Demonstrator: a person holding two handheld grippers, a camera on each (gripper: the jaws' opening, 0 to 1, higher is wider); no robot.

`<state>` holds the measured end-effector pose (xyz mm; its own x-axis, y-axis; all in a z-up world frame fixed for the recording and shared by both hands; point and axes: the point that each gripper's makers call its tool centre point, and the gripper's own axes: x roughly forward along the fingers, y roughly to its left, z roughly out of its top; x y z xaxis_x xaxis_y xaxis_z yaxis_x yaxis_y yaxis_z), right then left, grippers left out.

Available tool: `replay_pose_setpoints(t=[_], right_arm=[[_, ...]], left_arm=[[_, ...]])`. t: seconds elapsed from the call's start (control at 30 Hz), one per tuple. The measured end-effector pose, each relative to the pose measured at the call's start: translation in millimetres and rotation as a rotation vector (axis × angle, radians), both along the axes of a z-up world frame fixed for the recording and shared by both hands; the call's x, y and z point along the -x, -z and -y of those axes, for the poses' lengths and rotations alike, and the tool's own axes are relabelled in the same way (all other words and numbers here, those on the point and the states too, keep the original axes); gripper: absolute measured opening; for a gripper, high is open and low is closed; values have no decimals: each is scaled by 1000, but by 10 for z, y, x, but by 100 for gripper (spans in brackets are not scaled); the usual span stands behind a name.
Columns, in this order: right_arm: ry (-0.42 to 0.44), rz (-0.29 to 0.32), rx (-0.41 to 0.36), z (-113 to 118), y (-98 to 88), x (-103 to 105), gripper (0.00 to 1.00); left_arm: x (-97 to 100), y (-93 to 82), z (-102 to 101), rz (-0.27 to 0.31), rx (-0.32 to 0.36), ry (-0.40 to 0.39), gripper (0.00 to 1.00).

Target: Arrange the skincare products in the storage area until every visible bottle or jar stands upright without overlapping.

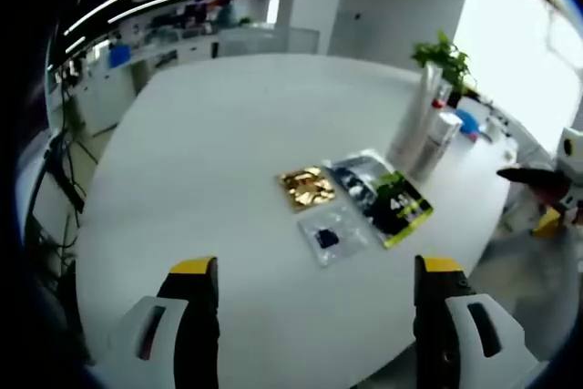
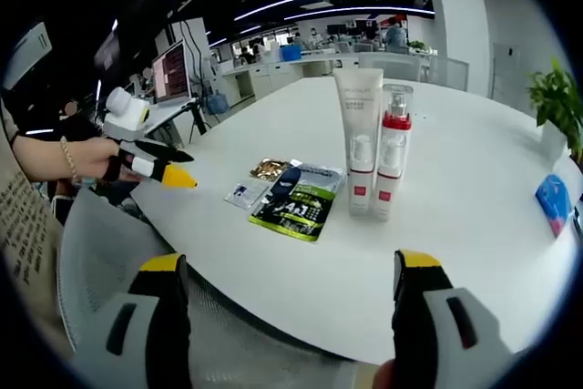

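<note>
A tall white tube [image 2: 358,138] and a clear pump bottle with a red band [image 2: 390,148] stand upright side by side on the round white table [image 2: 474,252]. The same tube [image 1: 413,125] and bottle [image 1: 437,145] stand at the table's right side in the left gripper view. Flat beside them lie a gold sachet [image 1: 307,187], a small clear sachet [image 1: 331,236], a dark sachet [image 1: 357,178] and a green-black sachet [image 1: 401,209]. My left gripper [image 1: 316,266] hangs open over the near table edge. My right gripper [image 2: 291,261] is open too, short of the table.
A hand [image 2: 82,157] holds the left gripper [image 2: 185,168] at the table's left edge. The right gripper [image 1: 526,198] shows at the far right. A potted plant [image 1: 444,59] and a blue item [image 2: 554,202] sit near the products. A mesh chair [image 2: 91,252] stands below.
</note>
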<state>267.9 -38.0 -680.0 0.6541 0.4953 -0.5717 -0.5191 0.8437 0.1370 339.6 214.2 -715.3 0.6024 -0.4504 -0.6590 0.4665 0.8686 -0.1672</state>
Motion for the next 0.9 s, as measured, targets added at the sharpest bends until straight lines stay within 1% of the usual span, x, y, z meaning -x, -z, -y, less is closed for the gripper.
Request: replay_pose_setpoints(t=[0.13, 0.23, 0.3, 0.43, 0.57, 0.7, 0.73, 0.77, 0.8, 0.83, 0.9], right_arm=[[-3, -5, 2, -8, 5, 7, 94], [-11, -9, 3, -24, 10, 19, 94], [-16, -12, 6, -35, 15, 27, 94], [-24, -14, 9, -45, 19, 36, 94], [-30, -14, 11, -49, 21, 42, 94], [-31, -13, 8, -53, 19, 46, 94], [-32, -15, 7, -55, 21, 51, 94], [-33, -13, 8, -55, 20, 52, 94], [-35, -11, 12, -52, 20, 50, 94], [-34, -11, 12, -51, 20, 48, 94], [-31, -11, 8, -51, 17, 46, 94]], left_arm=[[207, -135, -16, 21, 9, 39, 92], [311, -232, -30, 39, 44, 40, 96], [354, -264, -46, 44, 42, 39, 97], [467, -349, -28, 65, 39, 61, 97], [529, -365, -8, 85, 27, 87, 97], [555, -363, -17, 89, 35, 89, 97], [547, -382, -27, 100, 32, 86, 97], [509, -427, -46, 127, 37, 76, 97], [501, -445, -48, 134, 49, 70, 97], [497, -446, -59, 125, 64, 57, 97], [498, -445, -73, 129, 62, 51, 97]])
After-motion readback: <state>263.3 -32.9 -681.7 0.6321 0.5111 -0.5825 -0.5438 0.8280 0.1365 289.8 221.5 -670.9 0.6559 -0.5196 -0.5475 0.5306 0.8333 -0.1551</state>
